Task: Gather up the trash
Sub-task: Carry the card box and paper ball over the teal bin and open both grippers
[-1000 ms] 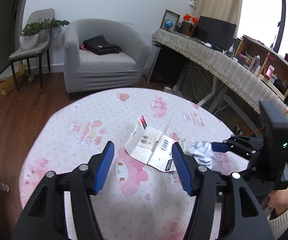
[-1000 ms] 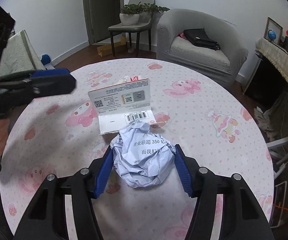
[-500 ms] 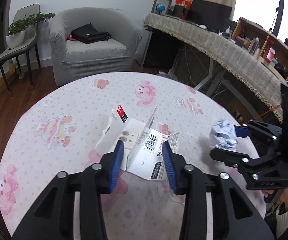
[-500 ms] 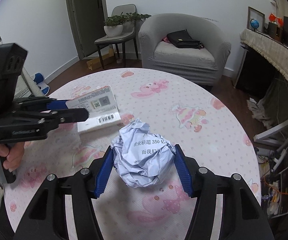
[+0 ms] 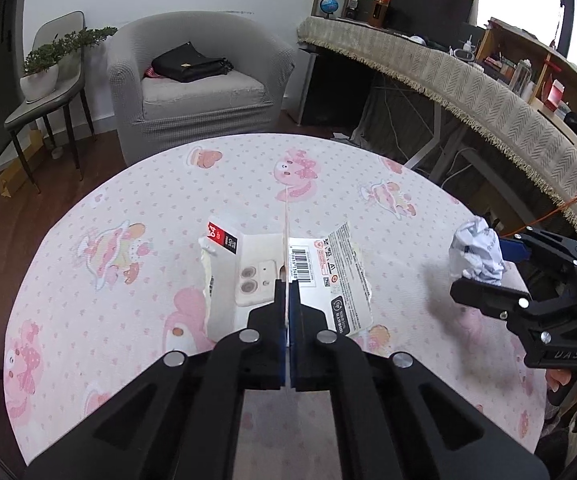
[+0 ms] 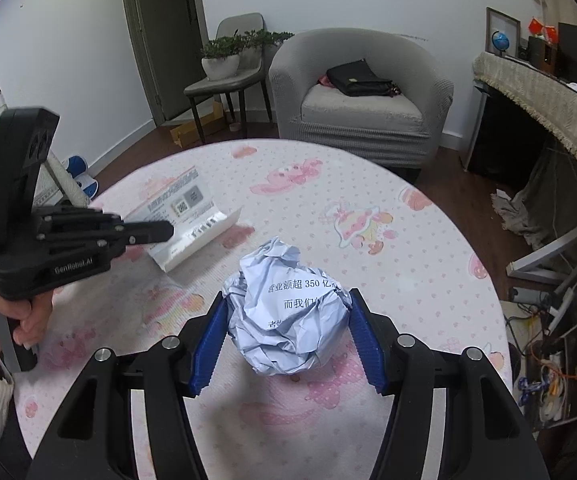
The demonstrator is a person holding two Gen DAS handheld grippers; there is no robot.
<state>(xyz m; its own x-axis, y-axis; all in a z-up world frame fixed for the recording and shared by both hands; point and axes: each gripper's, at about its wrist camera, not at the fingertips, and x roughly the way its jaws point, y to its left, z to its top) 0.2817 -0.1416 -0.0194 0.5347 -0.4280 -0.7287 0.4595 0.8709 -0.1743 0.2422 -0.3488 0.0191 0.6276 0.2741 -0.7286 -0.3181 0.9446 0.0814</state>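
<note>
The round bench (image 5: 136, 216), covered with a pink cartoon-print cloth, is taken as landmark. Near its middle, a flattened white packaging card (image 5: 288, 272) is seen, opened like a folder with a raised centre fold; a barcode and printed labels are carried on one panel, a red tag on the other. The left claw (image 5: 287, 300) is seen pressed together on the raised fold of the card, with only the thin card edge between the blue pads (image 5: 293, 308). In the right wrist view the same card (image 6: 186, 216) is seen tilted up off the bench surface at the left claw (image 6: 166, 232); whether its far edge touches the cloth cannot be told. A crumpled paper ball (image 6: 288, 308), printed with black characters, is clamped between the blue pads (image 6: 208, 344) of the right claw (image 6: 284, 320), above the bench near the edge closer to the person. In the left wrist view the ball (image 5: 478, 252) is seen at the right side of the bench, held by the right claw (image 5: 484, 264). Beyond the bench, a grey armchair (image 5: 192, 80) with a black bag (image 5: 188, 66) on its seat is noted.
</note>
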